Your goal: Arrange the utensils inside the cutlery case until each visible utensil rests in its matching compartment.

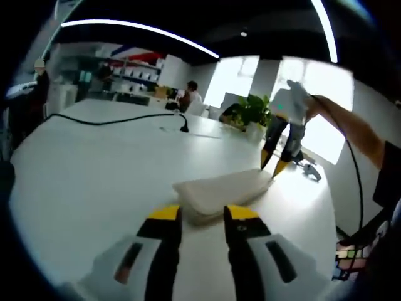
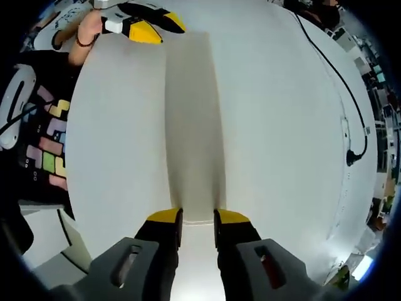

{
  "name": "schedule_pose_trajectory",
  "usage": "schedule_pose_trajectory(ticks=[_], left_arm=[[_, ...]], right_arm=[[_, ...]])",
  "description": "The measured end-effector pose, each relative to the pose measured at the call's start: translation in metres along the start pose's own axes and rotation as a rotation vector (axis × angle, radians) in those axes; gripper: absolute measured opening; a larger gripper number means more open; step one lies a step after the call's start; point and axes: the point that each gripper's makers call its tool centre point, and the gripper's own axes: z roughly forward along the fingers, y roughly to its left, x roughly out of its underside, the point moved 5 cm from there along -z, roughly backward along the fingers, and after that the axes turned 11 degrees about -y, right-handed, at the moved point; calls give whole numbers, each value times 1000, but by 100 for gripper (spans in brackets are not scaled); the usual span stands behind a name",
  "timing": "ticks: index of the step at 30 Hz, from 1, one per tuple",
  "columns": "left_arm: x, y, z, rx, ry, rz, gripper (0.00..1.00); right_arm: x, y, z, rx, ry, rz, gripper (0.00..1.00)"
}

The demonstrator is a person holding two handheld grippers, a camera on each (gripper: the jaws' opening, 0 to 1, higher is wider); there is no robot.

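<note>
The closed white cutlery case (image 1: 219, 193) lies flat on the table (image 1: 88, 182) between both tools. Left hand-held gripper (image 1: 202, 216) at its near end, right hand-held gripper (image 2: 197, 218) at the far end — each narrowly parted, holding nothing, likely poised to steady and open it.

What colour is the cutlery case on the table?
The cutlery case is off-white, nearly matching the white table. It shows best in the right gripper view.

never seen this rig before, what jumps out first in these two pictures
A long, flat, off-white cutlery case lies closed on the big white table, one end at the left gripper, the other at the right gripper. A black cable snakes over the table's far side, and a leafy green plant stands beyond its edge.
</note>
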Motion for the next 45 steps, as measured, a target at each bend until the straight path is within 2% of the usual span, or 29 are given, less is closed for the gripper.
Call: schedule_pose_trajectory(ticks=[3,4,5,6,7,9,10,12,14,16,17,20,22,24,26,28,31,34,35,42,45], left_arm=[[-14,-1,-6,-7,-35,105,29],[-18,-4,-7,6,-42,168,29],[-21,-6,-8,28,-31,250,29],[-24,-9,-7,40,7,343,29],[-25,-11,-5,45,31,379,29],[-28,-20,1,125,140,524,30],[-29,-23,8,198,203,591,30],[-28,-32,16,278,319,664,30],[-29,-37,24,320,407,749,30],[-25,-38,26,335,533,826,29],[-23,-39,29,339,572,846,28],[-16,-39,33,359,668,853,27],[-16,-38,40,343,703,856,27],[-19,-38,46,310,742,838,21],[-20,-40,49,314,808,809,18],[-19,-40,49,342,902,809,13],[-24,-33,60,305,965,848,13],[-23,-29,64,317,1024,865,13],[-23,-28,64,324,1041,859,13],[-25,-22,70,328,1050,855,14],[-23,-24,69,349,1071,828,10]], right_arm=[[-3,0,0,2,13,2,20],[-3,0,0,4,13,9,21],[-2,1,0,6,6,6,21],[-1,1,-1,9,-4,6,21],[0,2,-1,15,-17,9,20],[0,3,-1,24,-42,11,20],[1,3,-2,26,-47,3,20],[1,5,-1,31,-53,-5,20],[1,6,-1,36,-56,-15,20],[2,5,-1,37,-58,-21,20],[3,5,-1,38,-59,-19,20],[4,5,-1,33,-65,-25,19],[4,5,-1,26,-66,-33,18],[4,4,-1,23,-65,-34,18],[3,4,-1,19,-64,-41,18],[3,3,-2,15,-65,-49,18],[3,2,-2,14,-69,-57,18],[3,2,-3,13,-84,-74,18],[3,2,-4,12,-90,-78,17],[5,0,-5,11,-147,-65,17],[5,1,-5,13,-147,-63,16]])
